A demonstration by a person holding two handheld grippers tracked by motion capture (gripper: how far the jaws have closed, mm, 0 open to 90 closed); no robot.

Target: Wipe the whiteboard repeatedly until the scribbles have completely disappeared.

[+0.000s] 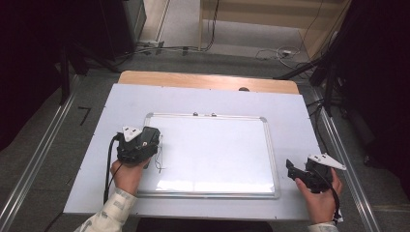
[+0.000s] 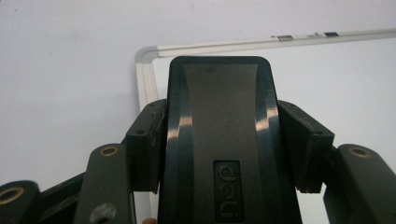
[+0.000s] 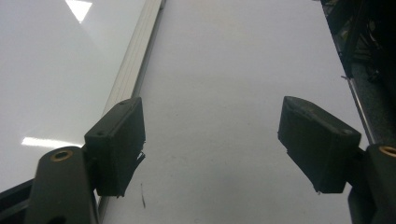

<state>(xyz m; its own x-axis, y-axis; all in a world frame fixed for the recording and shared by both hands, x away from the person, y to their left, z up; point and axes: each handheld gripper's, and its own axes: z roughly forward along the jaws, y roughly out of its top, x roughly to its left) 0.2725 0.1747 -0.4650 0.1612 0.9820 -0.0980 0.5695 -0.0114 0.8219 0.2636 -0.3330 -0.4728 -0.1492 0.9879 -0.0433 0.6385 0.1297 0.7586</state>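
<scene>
Two claws: both at the near half of the table [image 1: 96, 159], one at each side of the whiteboard [image 1: 217, 150].
Left claw [image 2: 224, 140]: pinching a black eraser block [image 2: 219, 140] marked "deli", a pad pressed on each long side.
Right claw [image 3: 224, 144]: jaws spread wide, nothing between them, hanging over bare table at the board's 4 o'clock corner, just outside the frame.
Eraser location: over the board's left edge, about 9 o'clock on the board in the high view [image 1: 145, 140], held flat-side down, low over the surface; whether it touches I cannot tell.
Eraser long axis: runs along the left claw's own line, pointing toward 12 o'clock, roughly parallel to the board's left frame rail [image 2: 144, 84].
Marks to clear: thin dark scribble [image 1: 160, 157] on the board, just off the eraser's near right corner, at about 5 o'clock from it.
Key relation: my reading is that the next stroke needs the eraser drawn back toward 5 to 6 o'clock, broad face across the scribble.
Nearer hand: the left, nearly at the marks; the right is well apart, across the board's width.
Risk: a stroke too far left rides up on the frame rail.
</scene>
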